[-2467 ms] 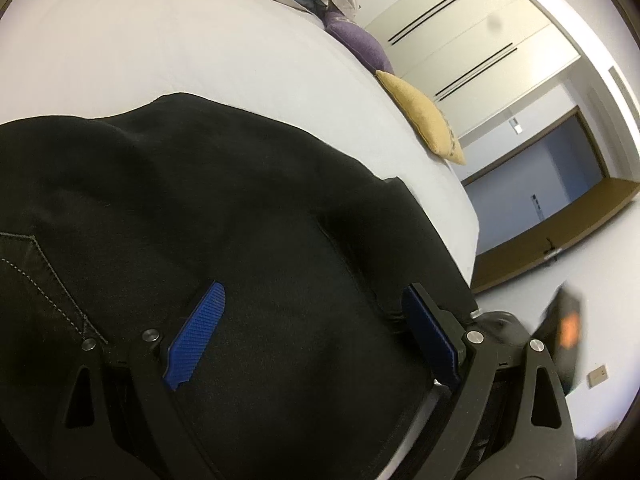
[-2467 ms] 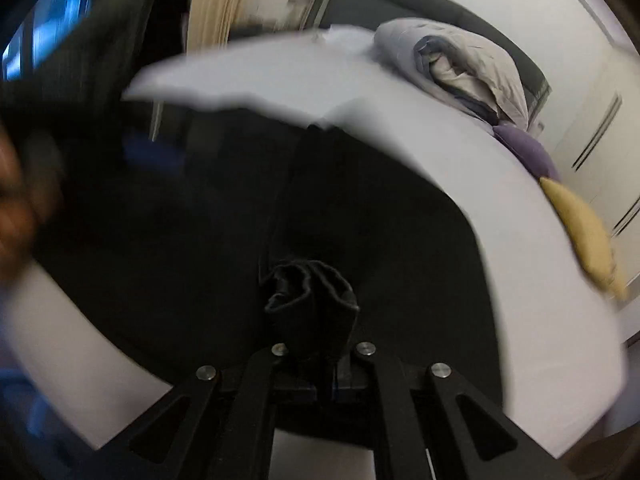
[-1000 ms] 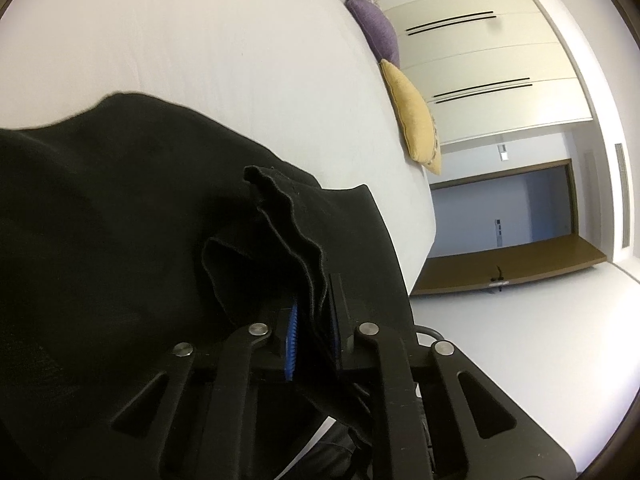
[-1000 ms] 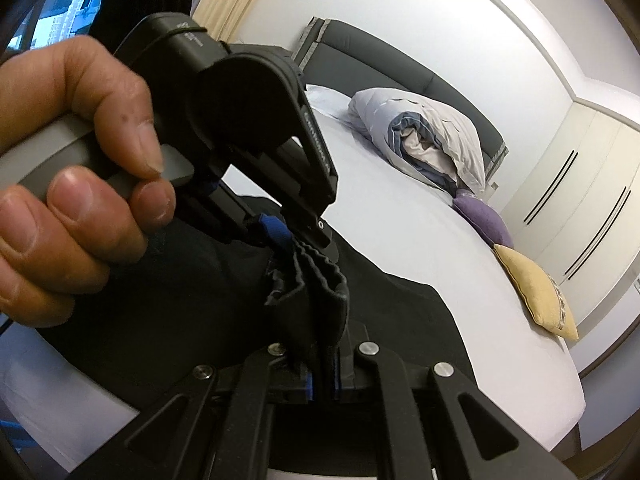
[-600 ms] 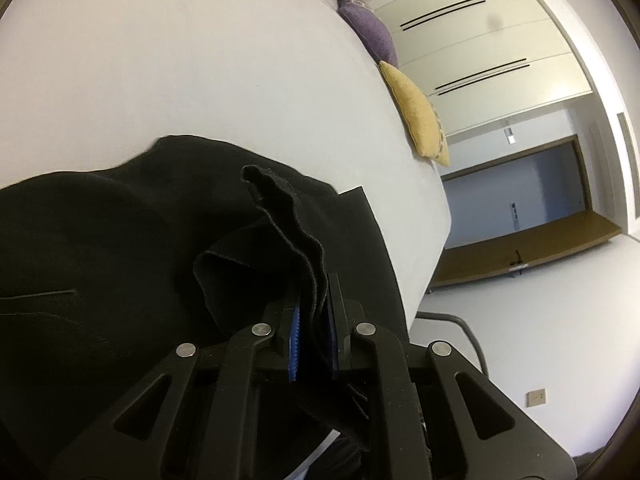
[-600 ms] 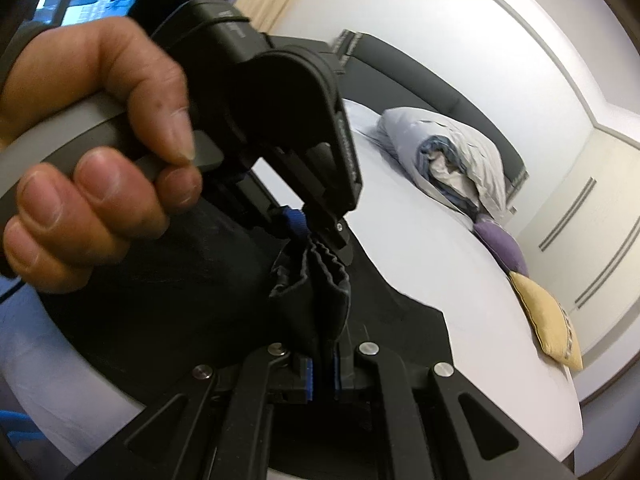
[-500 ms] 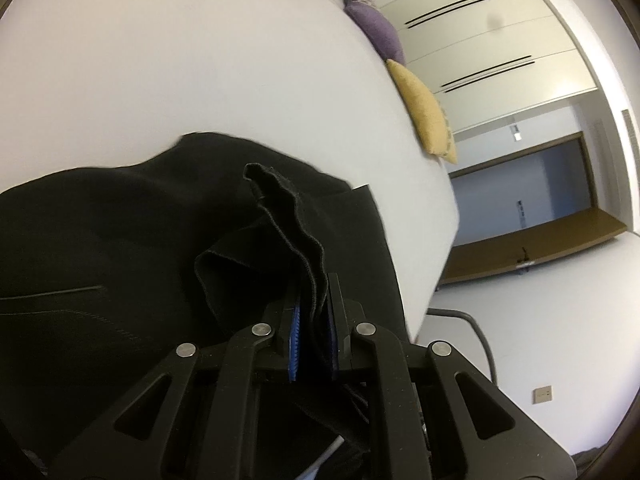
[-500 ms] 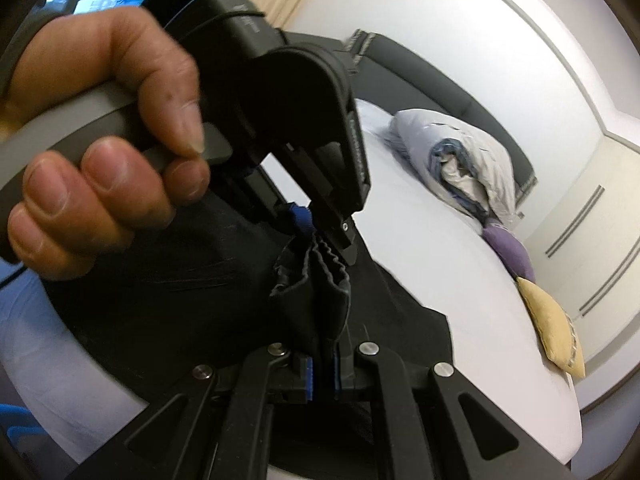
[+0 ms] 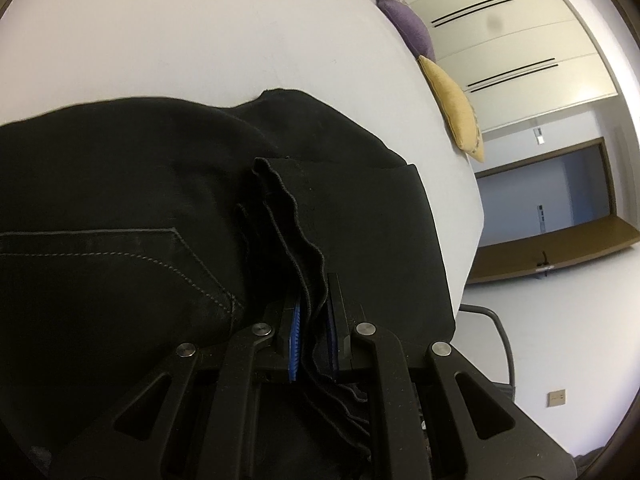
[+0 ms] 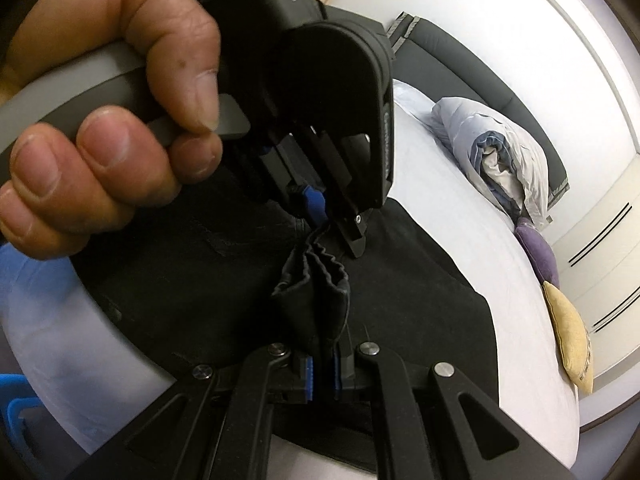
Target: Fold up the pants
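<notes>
White bedding covers the bed [image 9: 208, 40] where the black pants [image 9: 120, 208] lie spread near its edge. Nearest the left camera, the left gripper [image 9: 313, 320] is pinched tight on a bunched fold of the pants' hem. Seen from the right camera, the right gripper [image 10: 322, 372] is likewise clamped on a gathered fold, just beside the left one, held by a hand [image 10: 108, 120]. Farther off lie a yellow cushion [image 9: 452, 104], a purple cushion [image 9: 408, 28] and a rolled duvet [image 10: 500, 152]
</notes>
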`<state>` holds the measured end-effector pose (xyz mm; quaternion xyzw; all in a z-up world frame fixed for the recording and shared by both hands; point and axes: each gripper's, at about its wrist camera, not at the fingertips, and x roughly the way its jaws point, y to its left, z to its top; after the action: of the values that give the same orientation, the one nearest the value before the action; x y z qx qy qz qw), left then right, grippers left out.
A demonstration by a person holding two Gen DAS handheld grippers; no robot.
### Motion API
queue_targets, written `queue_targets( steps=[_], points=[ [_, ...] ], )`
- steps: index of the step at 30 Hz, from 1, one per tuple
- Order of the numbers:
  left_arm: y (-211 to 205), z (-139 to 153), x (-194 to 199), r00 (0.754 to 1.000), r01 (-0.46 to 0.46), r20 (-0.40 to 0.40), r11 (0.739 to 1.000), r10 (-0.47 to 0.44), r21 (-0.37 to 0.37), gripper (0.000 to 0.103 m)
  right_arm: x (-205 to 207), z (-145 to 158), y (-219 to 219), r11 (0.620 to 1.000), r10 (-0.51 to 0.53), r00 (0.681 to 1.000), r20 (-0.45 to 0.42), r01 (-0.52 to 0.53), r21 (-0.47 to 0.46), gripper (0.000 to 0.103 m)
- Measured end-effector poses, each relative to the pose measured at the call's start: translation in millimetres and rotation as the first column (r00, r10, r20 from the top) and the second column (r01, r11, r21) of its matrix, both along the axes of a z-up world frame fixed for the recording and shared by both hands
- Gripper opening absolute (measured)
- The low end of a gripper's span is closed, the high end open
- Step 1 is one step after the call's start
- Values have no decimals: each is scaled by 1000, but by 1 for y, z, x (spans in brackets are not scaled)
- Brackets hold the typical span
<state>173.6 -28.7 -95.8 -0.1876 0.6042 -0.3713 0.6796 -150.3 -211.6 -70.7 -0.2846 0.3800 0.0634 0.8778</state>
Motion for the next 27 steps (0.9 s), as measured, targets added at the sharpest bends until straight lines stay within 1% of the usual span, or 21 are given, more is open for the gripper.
queue_targets(
  steps=[4,7,8,9,12,14,15,16,18,19,20,21,22,23,24,26,27],
  points=[
    [0,-1,-5,1000,-5,1,1000,5,7,9,4,0,-2,1000,10,1000,-18,-10,-3,8],
    [0,-13,-6,1000,-14,-24,1000,15,15,10,5,-12,-6,1000,7,999,-53,-7,2,10],
    [-9,-17,-5,999,-19,-31,1000,20,18,11,9,-16,-10,1000,2,998,-60,-1,15,11],
    [-21,-20,-5,999,-23,-28,1000,23,17,11,11,-19,-13,1000,-1,998,-56,2,23,12],
    [-15,-23,-6,999,-32,-28,999,32,-2,12,15,-16,-18,1000,0,999,-55,2,30,13],
    [-12,-22,-7,999,-30,-32,999,30,-10,13,18,-9,-26,997,-5,997,-83,12,80,20],
    [-10,-20,-7,999,-29,-33,1000,29,-5,13,18,-5,-31,994,-9,995,-95,19,104,31],
    [-8,-18,-8,999,-29,-28,1000,29,3,14,18,1,-38,990,-9,994,-107,24,141,47],
    [-5,-11,-10,999,-33,-2,999,33,40,15,15,16,-59,968,18,991,-136,16,250,63],
    [-4,-7,-11,999,-38,14,997,37,68,15,13,27,-75,945,42,987,-152,10,326,63],
    [2,-3,-11,999,-43,29,995,41,93,15,12,33,-88,927,52,985,-163,13,375,63],
    [5,0,-11,998,-53,39,992,48,116,15,14,42,-109,894,53,982,-183,35,447,63],
    [9,5,-11,996,-72,63,986,63,149,15,18,49,-130,856,52,979,-198,58,514,60],
    [12,10,-12,994,-85,81,983,72,165,15,20,55,-152,803,50,977,-207,84,590,58],
    [12,16,-14,992,-96,98,981,80,171,15,30,63,-183,737,42,977,-207,109,667,57],
    [7,32,-23,986,-104,142,984,83,142,15,53,70,-233,639,33,979,-202,135,758,57],
    [-1,42,-30,982,-97,173,988,76,117,15,63,70,-254,578,44,978,-202,140,804,56]
  ],
)
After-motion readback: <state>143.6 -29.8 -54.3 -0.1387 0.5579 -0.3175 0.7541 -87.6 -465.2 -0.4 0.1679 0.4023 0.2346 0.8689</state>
